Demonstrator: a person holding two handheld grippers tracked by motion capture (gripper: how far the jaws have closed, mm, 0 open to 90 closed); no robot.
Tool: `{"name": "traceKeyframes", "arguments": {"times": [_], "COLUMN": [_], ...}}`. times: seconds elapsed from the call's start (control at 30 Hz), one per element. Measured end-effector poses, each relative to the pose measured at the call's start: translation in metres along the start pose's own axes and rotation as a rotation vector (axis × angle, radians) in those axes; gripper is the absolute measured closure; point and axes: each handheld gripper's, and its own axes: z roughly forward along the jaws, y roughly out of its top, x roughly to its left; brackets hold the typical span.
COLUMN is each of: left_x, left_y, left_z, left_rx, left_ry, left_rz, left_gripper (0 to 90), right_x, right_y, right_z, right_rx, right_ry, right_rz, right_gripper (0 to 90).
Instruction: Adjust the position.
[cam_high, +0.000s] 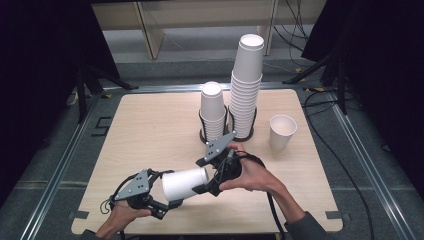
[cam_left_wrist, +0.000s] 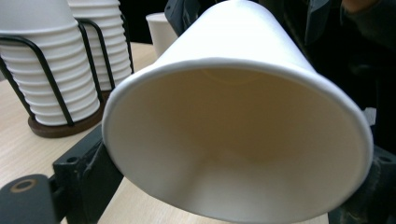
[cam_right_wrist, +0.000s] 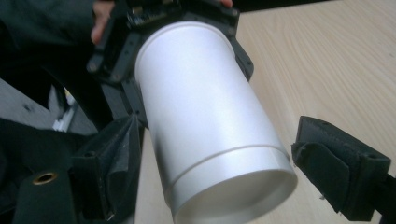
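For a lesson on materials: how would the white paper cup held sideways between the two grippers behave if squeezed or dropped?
The paper cup looks thin-walled, so probably light and easily crushed. Its round tapered side suggests it would roll in a curve if dropped.

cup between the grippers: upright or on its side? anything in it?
On its side and empty. The paper cup lies level between the left gripper and right gripper; the left gripper view shows its bare inside.

No readable text anywhere. Cups, holders and table were all blank. No labels or numbers.
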Motion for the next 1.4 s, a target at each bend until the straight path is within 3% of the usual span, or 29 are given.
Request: {"name": "traceKeyframes", "arguments": {"times": [0.03,0.07,0.1,0.17,0.2,0.23,0.27,0.3,0.33,0.5,0.6,0.67,1.07,1.1,1.13,1.2,1.23,1.3,1.33,1.4], "left_x": [0.0,0.0,0.001,-0.001,-0.001,-0.002,-0.003,-0.004,-0.005,-0.007,-0.009,-0.009,-0.012,-0.013,-0.013,-0.013,-0.013,-0.013,-0.013,-0.012], "left_y": [0.0,0.0,-0.001,0.0,-0.001,0.0,0.0,0.001,0.001,0.001,0.002,0.003,0.004,0.004,0.004,0.004,0.004,0.004,0.003,0.003], "left_z": [0.0,0.0,0.002,0.002,0.003,0.003,0.003,0.004,0.005,0.006,0.007,0.006,0.007,0.007,0.008,0.008,0.008,0.008,0.008,0.008], "left_rx": [0.019,0.031,0.033,0.064,0.062,0.08,0.096,0.105,0.104,0.122,0.118,0.142,0.146,0.145,0.143,0.147,0.148,0.15,0.141,0.138], "left_ry": [0.005,0.007,0.005,0.011,0.001,0.008,0.008,0.009,0.004,-0.003,-0.007,-0.004,-0.023,-0.027,-0.029,-0.035,-0.035,-0.038,-0.043,-0.038], "left_rz": [0.003,0.003,0.008,0.013,0.019,0.024,0.029,0.04,0.034,0.048,0.051,0.072,0.088,0.084,0.084,0.087,0.086,0.085,0.076,0.073], "left_gripper": [8.8,8.7,8.8,8.8,8.7,8.7,8.7,8.7,8.7,8.7,8.7,8.7,8.5,8.5,8.5,8.4,8.4,8.3,8.1,7.5], "right_x": [0.002,0.007,0.007,0.013,0.013,0.016,0.016,0.018,0.018,0.023,0.023,0.024,0.023,0.022,0.023,0.022,0.023,0.021,0.021,0.021], "right_y": [0.001,0.002,0.004,0.006,0.007,0.007,0.007,0.007,0.008,0.008,0.007,0.006,0.002,0.002,0.001,0.0,-0.001,-0.001,-0.002,-0.002], "right_z": [0.0,-0.001,0.0,0.003,0.005,0.007,0.009,0.012,0.014,0.023,0.027,0.031,0.047,0.048,0.05,0.052,0.053,0.054,0.054,0.054], "right_rx": [0.017,0.05,0.062,0.1,0.114,0.134,0.143,0.164,0.168,0.229,0.244,0.258,0.296,0.299,0.303,0.303,0.309,0.311,0.314,0.308], "right_ry": [-0.013,-0.022,-0.033,-0.048,-0.059,-0.058,-0.065,-0.066,-0.07,-0.069,-0.068,-0.069,-0.052,-0.052,-0.034,-0.034,-0.022,-0.023,-0.013,-0.015], "right_rz": [-0.023,-0.001,-0.053,-0.054,-0.094,-0.077,-0.109,-0.087,-0.12,-0.153,-0.159,-0.165,-0.196,-0.205,-0.18,-0.201,-0.175,-0.203,-0.182,-0.203], "right_gripper": [15.8,15.8,15.8,15.9,15.9,16.1,16.3,16.4,16.6,16.8,16.8,16.5,16.8,16.8,16.8,17.1,17.3,17.9,18.4,19.0]}}
